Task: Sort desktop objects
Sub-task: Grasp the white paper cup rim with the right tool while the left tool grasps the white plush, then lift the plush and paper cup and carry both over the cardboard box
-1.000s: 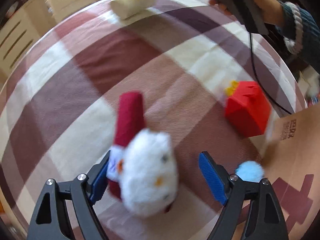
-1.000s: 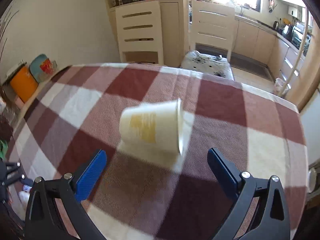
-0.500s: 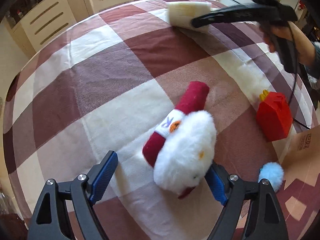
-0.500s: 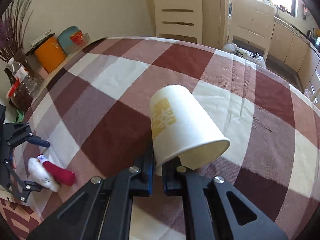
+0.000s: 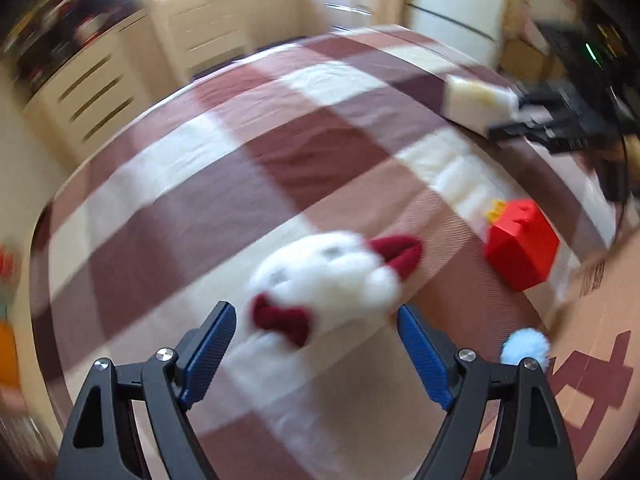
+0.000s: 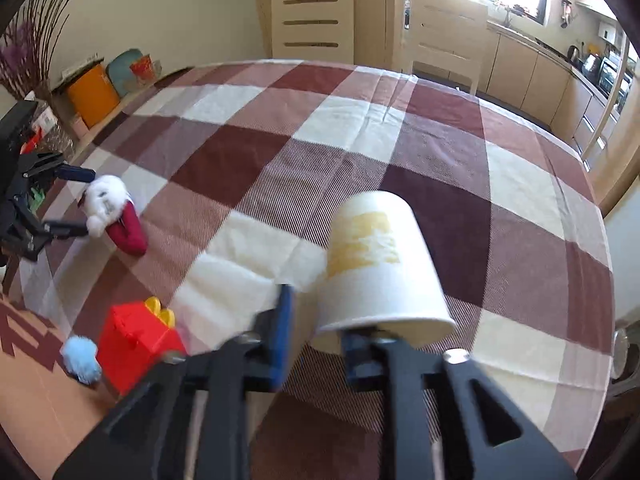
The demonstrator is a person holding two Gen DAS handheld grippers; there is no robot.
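Observation:
A white plush toy (image 5: 328, 276) with a red hat and bow lies on the checked tablecloth (image 5: 208, 208). It sits between the fingertips of my left gripper (image 5: 314, 310), which is open, its pads clear of the fur. In the right wrist view the plush toy (image 6: 106, 200) shows at the far left inside the left gripper (image 6: 88, 204). A paper cup (image 6: 376, 264) lies tilted, mouth towards me. Its rim is between the jaws of my right gripper (image 6: 316, 320), which are opening. The left pad stands off the cup wall.
A red toy box (image 6: 136, 344) with yellow arches and a blue pom-pom (image 6: 82, 358) sit by a cardboard box (image 6: 32, 400) at the near left. An orange bin (image 6: 92, 94) stands beyond the left table edge. Chairs (image 6: 312, 20) line the far side.
My right gripper closed on the cup's rim, carried the cup across towards the red box, and its jaws have parted again. The plush toy has turned between the left fingers, and that view tilted up.

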